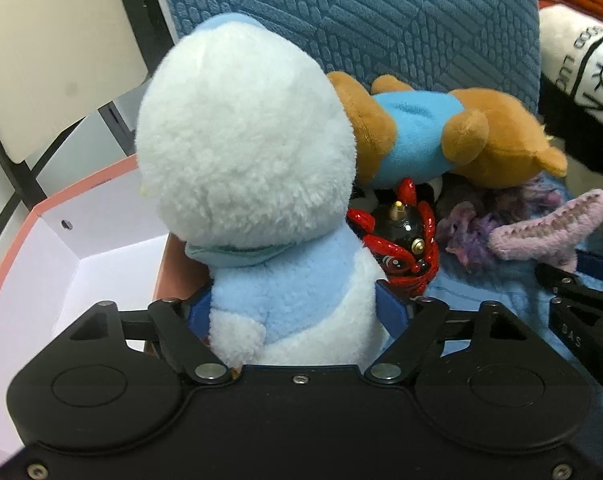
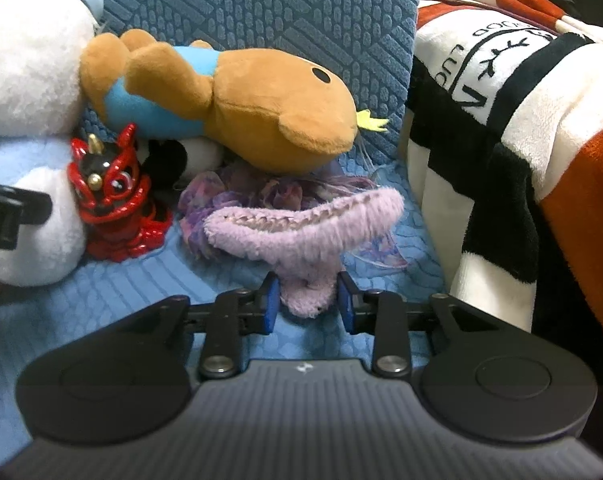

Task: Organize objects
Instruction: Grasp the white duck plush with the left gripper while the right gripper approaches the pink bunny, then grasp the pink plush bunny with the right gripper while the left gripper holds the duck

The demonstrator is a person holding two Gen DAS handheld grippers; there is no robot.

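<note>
My left gripper [image 1: 297,308] is shut on a white and pale-blue plush toy [image 1: 245,168], holding its body upright at the edge of a pink box [image 1: 81,240]. The plush also shows at the left of the right wrist view [image 2: 25,80]. My right gripper [image 2: 307,300] is shut on one arm of a lilac plush starfish [image 2: 301,232] that lies on the blue seat cushion [image 2: 121,280]. A brown plush in a blue shirt [image 2: 237,108] lies on its side behind. A red and black lion-dance figurine [image 2: 113,196] stands between the plushes.
The pink box with a white inside stands open at the left. A purple frilly fabric item [image 2: 237,192] lies under the brown plush. A textured blue chair back [image 2: 241,8] rises behind. A striped white, black and orange blanket [image 2: 521,120] lies at the right.
</note>
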